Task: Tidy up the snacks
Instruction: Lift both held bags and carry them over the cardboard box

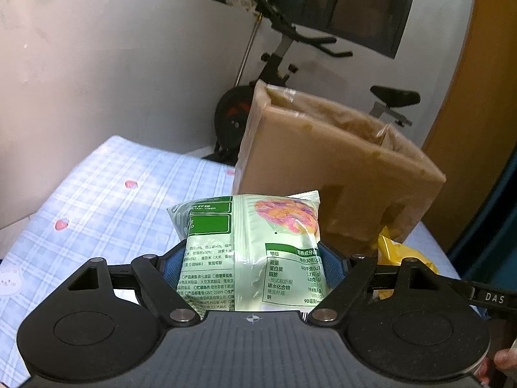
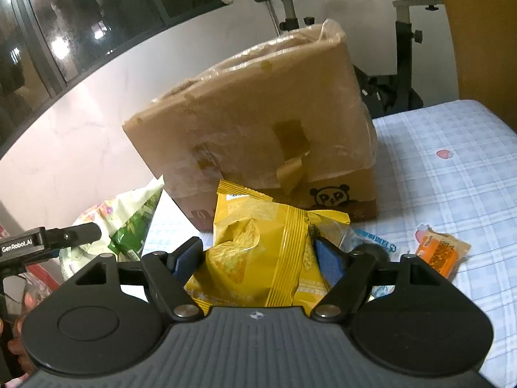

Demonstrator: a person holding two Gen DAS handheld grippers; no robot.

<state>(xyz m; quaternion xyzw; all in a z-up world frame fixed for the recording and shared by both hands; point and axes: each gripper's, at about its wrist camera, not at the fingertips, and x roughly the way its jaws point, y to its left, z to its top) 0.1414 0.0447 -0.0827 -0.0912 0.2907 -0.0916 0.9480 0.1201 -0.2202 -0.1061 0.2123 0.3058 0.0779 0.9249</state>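
Cardboard box (image 1: pixel 329 161) stands upright on the blue-checked cloth (image 1: pixel 106 187), top open, plastic liner showing at the rim; tape patches and a panda print on the side seen from the right wrist view.

Left gripper (image 1: pixel 251 265): jaws clamped on a pale green snack bag (image 1: pixel 248 242), blue pads pressing both sides, printed back panel facing the camera. Bag is held clear of the cloth, in front of the box and below its rim.

Right gripper (image 2: pixel 255 258): jaws closed on a yellow snack bag (image 2: pixel 258 245), pads (image 2: pixel 328 263) squeezing the crinkled sides. Bag sits just in front of the box's lower edge, also below the rim.

Both bags are outside the box. The 2 grippers are side by side, each one's bag visible at the edge of the other's view.

Orange packet (image 2: pixel 441 252) lies on the cloth right of the right gripper, a clear blue-print wrapper (image 2: pixel 371 236) between them. Exercise bike (image 1: pixel 278 74) behind the box, against the wall.
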